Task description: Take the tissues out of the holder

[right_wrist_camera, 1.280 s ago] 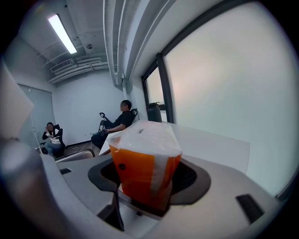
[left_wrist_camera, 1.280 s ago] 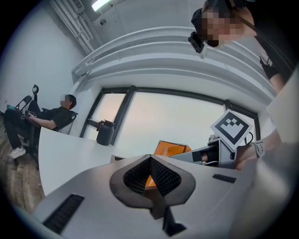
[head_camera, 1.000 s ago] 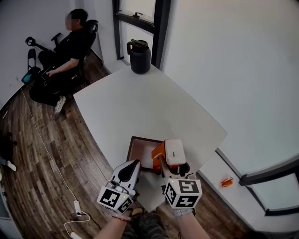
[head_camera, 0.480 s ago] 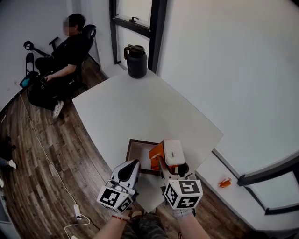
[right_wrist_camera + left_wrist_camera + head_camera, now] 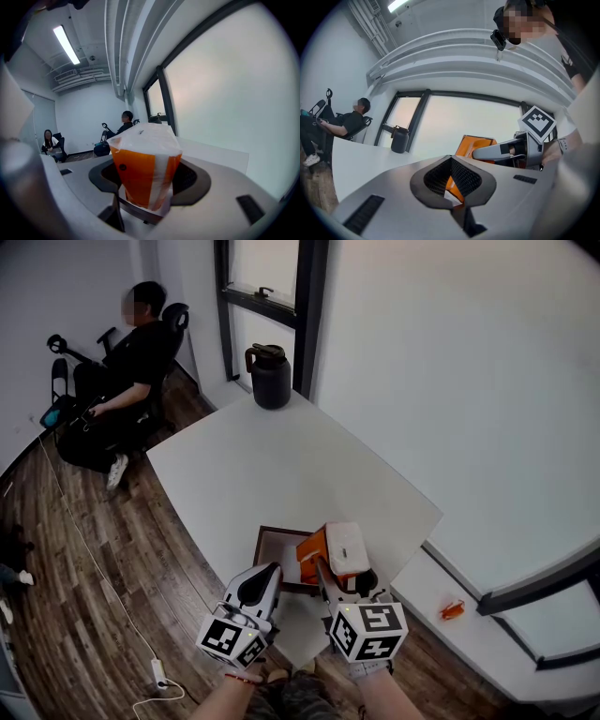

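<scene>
Tissue pack [image 5: 145,140] clamped between right gripper [image 5: 146,166] jaws, part-open.

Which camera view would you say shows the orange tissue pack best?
The right gripper view: the tissue pack sits close and centred, clamped between the jaws. The head view shows it small, above the brown holder; the left gripper view catches only an orange part.

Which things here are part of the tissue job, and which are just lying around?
Job:
- tissue pack, held in the right gripper
- holder on the table
- left gripper, near the holder

Lying about:
- black jug at the table's far corner
- small orange thing on the sill
- power strip on the floor
- seated person
</scene>
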`<state>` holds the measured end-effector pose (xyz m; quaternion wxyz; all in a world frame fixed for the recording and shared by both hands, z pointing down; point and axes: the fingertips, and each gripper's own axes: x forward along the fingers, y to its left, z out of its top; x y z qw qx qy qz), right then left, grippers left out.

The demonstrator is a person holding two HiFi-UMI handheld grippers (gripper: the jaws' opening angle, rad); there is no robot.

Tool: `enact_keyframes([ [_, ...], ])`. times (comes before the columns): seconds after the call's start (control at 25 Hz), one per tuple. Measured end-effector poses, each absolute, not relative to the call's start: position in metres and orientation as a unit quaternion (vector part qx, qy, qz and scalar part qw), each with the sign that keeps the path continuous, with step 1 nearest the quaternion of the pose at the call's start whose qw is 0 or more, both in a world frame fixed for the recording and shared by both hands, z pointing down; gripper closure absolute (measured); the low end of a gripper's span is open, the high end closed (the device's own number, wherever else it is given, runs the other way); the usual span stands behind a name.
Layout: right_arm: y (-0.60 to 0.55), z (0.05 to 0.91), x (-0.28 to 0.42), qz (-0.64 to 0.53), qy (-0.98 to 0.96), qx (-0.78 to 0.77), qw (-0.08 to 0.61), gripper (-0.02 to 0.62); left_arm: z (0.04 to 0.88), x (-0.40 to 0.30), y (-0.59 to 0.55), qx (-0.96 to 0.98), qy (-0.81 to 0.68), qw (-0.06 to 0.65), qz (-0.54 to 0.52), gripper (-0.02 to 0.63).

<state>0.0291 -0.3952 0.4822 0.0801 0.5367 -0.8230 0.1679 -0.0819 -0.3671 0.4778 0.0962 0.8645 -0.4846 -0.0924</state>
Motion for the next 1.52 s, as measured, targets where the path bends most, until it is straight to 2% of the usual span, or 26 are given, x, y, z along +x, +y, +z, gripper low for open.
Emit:
enact_keyframes([
  [1.52, -0.383, 0.420, 0.043, 0.139, -0.834, 0.532, 0.053, 0.318, 0.433, -0.074, -0.361, 0.865, -0.485, 0.065, -0.110, 0.601],
])
